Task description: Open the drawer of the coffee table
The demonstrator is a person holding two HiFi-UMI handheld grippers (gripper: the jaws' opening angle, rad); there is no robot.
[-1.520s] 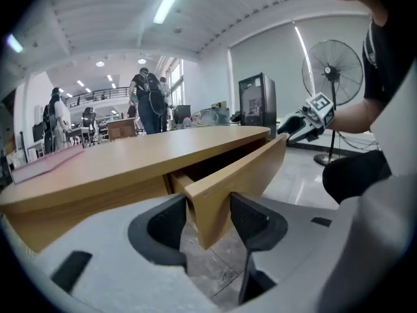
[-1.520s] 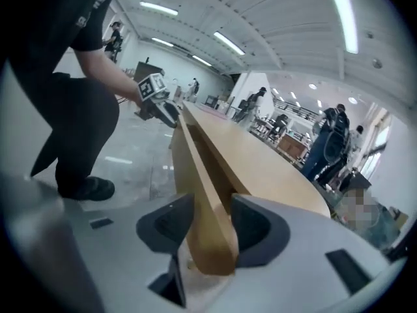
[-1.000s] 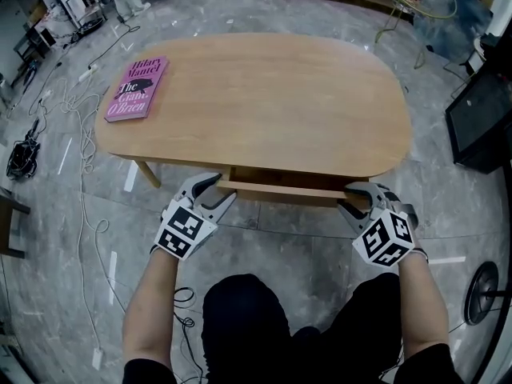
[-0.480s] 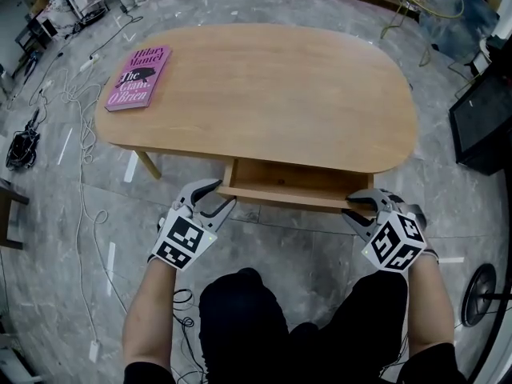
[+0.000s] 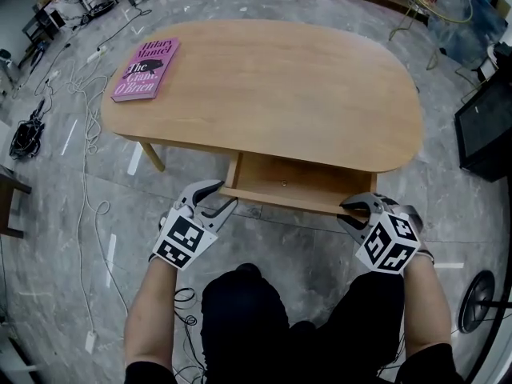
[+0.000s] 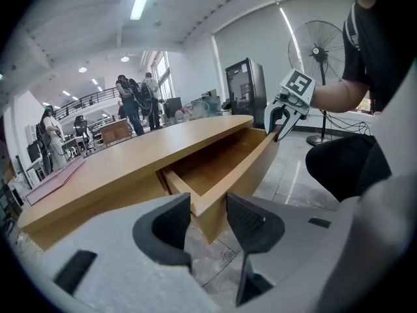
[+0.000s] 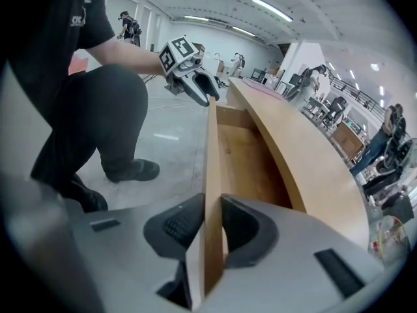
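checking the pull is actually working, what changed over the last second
The drawer has slid further out from under the coffee table, drawn by the left gripper and right gripper at the two ends of its front. The right gripper's jaws are closing on that front. The pink book stays on the table's far left corner.
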